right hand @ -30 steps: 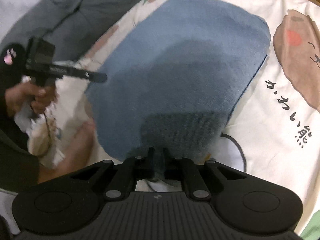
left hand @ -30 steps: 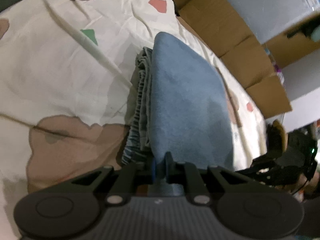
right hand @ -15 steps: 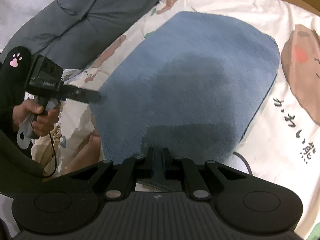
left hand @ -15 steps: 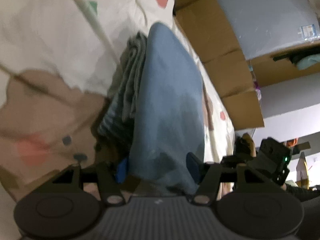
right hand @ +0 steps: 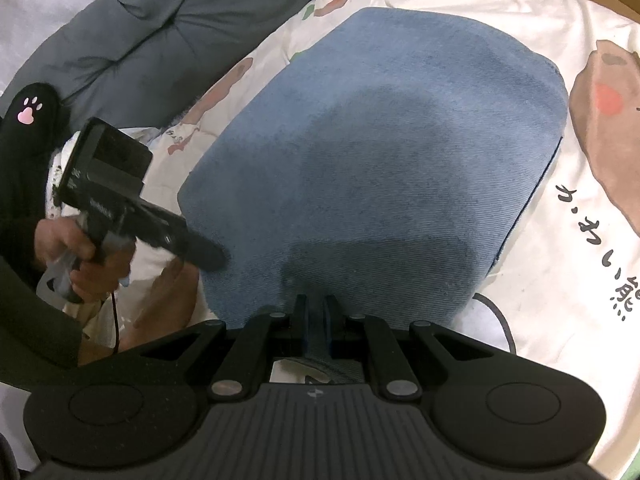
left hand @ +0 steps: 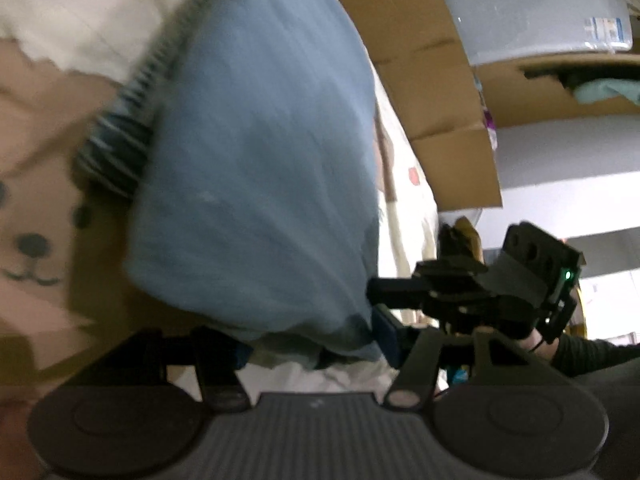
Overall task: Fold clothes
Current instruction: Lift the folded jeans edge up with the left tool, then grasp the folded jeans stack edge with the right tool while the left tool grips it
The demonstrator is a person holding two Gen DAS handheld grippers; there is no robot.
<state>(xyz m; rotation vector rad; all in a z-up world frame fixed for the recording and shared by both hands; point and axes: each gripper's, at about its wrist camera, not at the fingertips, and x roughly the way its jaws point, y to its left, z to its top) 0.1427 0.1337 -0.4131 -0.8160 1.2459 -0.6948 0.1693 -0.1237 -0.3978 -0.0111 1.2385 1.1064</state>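
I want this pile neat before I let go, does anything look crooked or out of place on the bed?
One thing: under the folded blue denim piece, a grey striped garment sticks out along one side, so the stack edges do not line up. The denim itself lies smooth on the printed bedsheet.

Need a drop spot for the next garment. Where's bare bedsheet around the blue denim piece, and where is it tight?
Free: printed bedsheet right of the blue denim garment, out to the brown bear print.

Crowded: left of the denim, where the left gripper, open, sits at its edge below the grey quilt. The right gripper pinches the near hem.
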